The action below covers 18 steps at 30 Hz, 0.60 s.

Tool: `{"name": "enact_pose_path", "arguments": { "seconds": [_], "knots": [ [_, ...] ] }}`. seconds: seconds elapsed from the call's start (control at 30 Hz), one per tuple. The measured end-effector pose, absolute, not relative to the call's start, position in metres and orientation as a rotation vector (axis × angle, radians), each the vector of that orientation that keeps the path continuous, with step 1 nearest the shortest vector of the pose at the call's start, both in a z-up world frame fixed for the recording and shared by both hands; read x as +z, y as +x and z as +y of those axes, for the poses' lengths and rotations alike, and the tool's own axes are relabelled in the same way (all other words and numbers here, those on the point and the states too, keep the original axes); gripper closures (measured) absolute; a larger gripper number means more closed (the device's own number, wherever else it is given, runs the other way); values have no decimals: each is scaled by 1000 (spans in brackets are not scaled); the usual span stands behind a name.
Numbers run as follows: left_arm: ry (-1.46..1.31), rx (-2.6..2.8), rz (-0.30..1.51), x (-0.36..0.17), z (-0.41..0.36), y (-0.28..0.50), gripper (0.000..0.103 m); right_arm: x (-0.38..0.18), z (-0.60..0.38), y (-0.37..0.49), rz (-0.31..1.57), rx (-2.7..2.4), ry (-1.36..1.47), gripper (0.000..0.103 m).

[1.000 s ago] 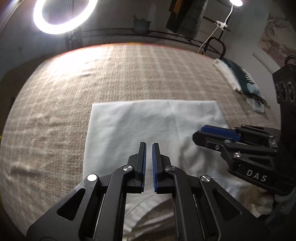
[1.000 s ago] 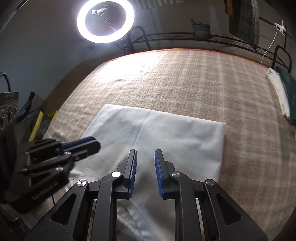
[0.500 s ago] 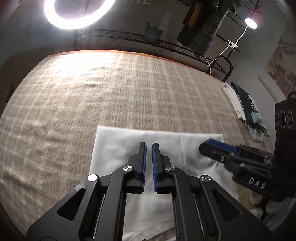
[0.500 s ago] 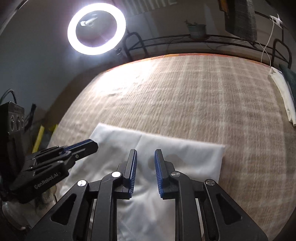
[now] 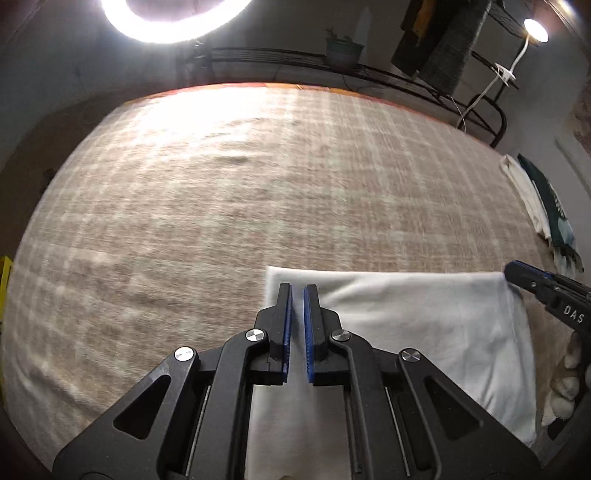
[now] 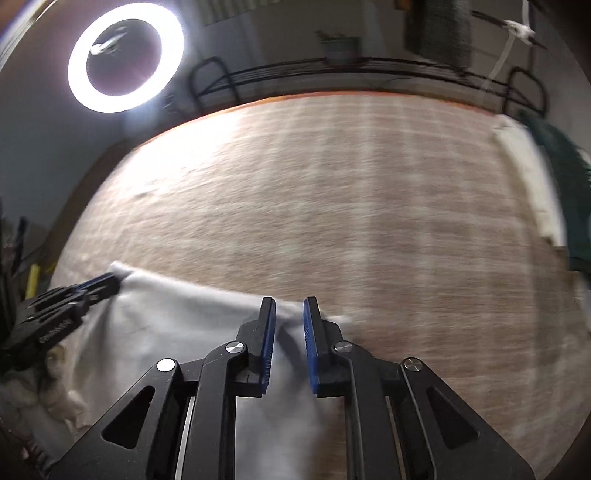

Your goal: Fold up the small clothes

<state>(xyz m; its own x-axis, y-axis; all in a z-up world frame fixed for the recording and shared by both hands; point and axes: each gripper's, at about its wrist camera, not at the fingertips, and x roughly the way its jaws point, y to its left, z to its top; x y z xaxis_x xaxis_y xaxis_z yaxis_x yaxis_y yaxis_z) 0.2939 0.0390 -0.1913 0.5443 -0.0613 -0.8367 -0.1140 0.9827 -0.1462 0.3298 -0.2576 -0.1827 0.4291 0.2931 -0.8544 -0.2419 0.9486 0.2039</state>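
Mid-fold, I judge: my left gripper [image 5: 297, 295] and right gripper [image 6: 289, 308], each with a narrow gap and gripping nothing I can make out, sit over the far corners of the white cloth [image 5: 424, 317] at lower frame on the woven mat [image 5: 258, 184]; next, pinching those corners.

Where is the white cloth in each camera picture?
Left wrist: the white cloth fills the lower right, under and right of the left gripper.
Right wrist: the cloth is lower left.
Shared landmark: the ring light, top left in both.
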Motion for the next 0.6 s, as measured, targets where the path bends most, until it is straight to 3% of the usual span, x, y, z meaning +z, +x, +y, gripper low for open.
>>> {"name": "enact_pose_path", "arguments": {
  "seconds": [0.1, 0.13, 0.17, 0.2, 0.23, 0.4, 0.5, 0.6],
  "knots": [
    [-199, 36, 958, -177, 48, 286, 99, -166, -273, 325, 1048, 338, 110, 89],
    [-190, 36, 946, -170, 50, 281, 94, -161, -278, 323, 1043, 341, 125, 87],
    [-187, 33, 942, -167, 51, 278, 88, -157, -282, 321, 1040, 348, 139, 87],
    [-188, 32, 940, -162, 53, 273, 70, -153, -286, 318, 1040, 363, 158, 87],
    [-193, 33, 938, -158, 55, 268, 58, -151, -289, 315, 1041, 374, 170, 87],
    [-244, 8, 968, -148, 62, 237, 57, -143, -297, 297, 1065, 404, 200, 86],
    [-283, 14, 988, -146, 69, 220, 57, -140, -300, 283, 1087, 429, 260, 78],
    [-355, -36, 1022, -150, 78, 204, 57, -138, -305, 261, 1117, 448, 320, 77]
  ]
}}
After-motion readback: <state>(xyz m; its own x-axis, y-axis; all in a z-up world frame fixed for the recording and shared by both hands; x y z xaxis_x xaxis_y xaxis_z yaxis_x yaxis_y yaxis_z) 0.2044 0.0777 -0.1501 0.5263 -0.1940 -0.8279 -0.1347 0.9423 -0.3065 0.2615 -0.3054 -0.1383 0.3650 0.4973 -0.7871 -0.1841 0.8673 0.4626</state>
